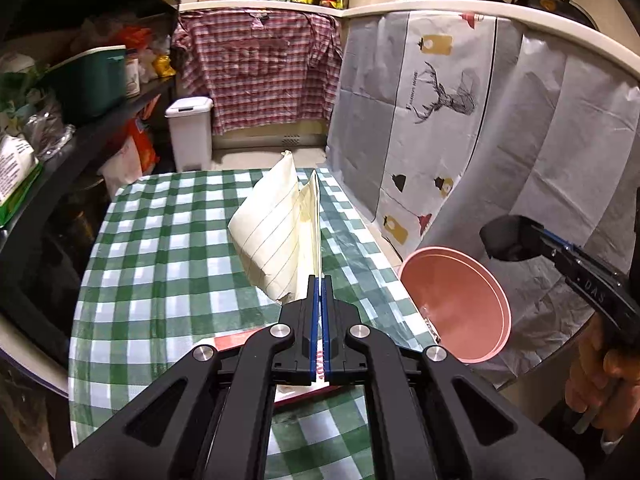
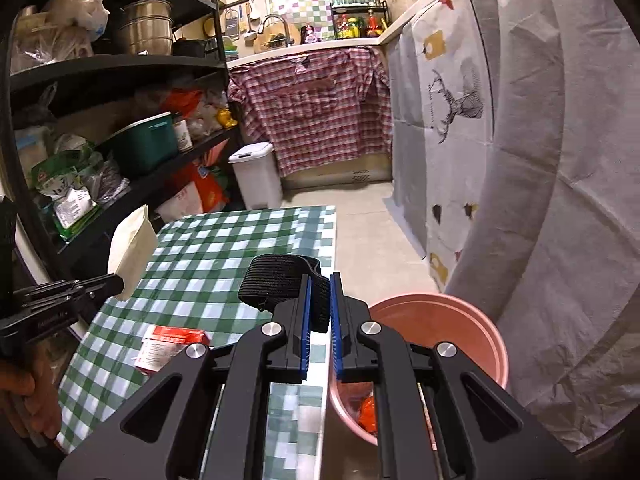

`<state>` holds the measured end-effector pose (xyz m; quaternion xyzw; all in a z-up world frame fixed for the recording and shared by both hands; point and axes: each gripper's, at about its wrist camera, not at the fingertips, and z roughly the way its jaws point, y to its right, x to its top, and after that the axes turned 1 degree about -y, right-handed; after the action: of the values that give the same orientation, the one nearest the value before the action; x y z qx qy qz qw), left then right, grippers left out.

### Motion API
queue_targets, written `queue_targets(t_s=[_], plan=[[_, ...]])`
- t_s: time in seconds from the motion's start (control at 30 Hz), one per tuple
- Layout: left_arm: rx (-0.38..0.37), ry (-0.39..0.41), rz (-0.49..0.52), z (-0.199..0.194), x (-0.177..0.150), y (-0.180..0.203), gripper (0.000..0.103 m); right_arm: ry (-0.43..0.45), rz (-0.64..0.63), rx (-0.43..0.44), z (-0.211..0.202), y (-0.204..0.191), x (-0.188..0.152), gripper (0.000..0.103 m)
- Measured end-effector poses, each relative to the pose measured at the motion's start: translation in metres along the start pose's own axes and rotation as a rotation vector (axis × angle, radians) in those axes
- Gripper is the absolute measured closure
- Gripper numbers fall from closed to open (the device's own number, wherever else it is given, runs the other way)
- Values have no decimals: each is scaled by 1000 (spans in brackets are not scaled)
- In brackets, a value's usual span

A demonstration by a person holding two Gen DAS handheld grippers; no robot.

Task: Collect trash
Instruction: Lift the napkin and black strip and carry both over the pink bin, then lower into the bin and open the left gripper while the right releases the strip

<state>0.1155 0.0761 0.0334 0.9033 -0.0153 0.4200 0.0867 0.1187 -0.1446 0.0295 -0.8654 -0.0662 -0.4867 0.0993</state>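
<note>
My left gripper (image 1: 320, 282) is shut on a folded cream sheet of lined paper (image 1: 276, 228), held up over the green checked table (image 1: 168, 248). The right wrist view shows the same paper (image 2: 132, 252) in the left gripper (image 2: 118, 282) at the left. My right gripper (image 2: 320, 280) is shut on a black woven strap (image 2: 280, 284), held beside the table's right edge above a pink bucket (image 2: 440, 328). Something orange (image 2: 368, 416) lies inside the bucket. In the left wrist view the right gripper (image 1: 540, 240) and strap (image 1: 504, 238) hang over the bucket (image 1: 456, 304). A red and white box (image 2: 168, 344) lies on the table.
A white lidded bin (image 2: 256, 176) stands on the floor beyond the table. Black shelves (image 2: 120, 64) packed with bags and pots run along the left. A counter draped in printed cloth (image 2: 520, 160) runs along the right, with a strip of floor (image 2: 368, 232) between it and the table.
</note>
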Motion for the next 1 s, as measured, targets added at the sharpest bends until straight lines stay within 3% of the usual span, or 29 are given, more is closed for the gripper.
queue_targets(t_s=[1.0], plan=[[-83, -12, 73, 32, 2, 64, 102, -6, 83, -112, -12, 58, -5, 94]])
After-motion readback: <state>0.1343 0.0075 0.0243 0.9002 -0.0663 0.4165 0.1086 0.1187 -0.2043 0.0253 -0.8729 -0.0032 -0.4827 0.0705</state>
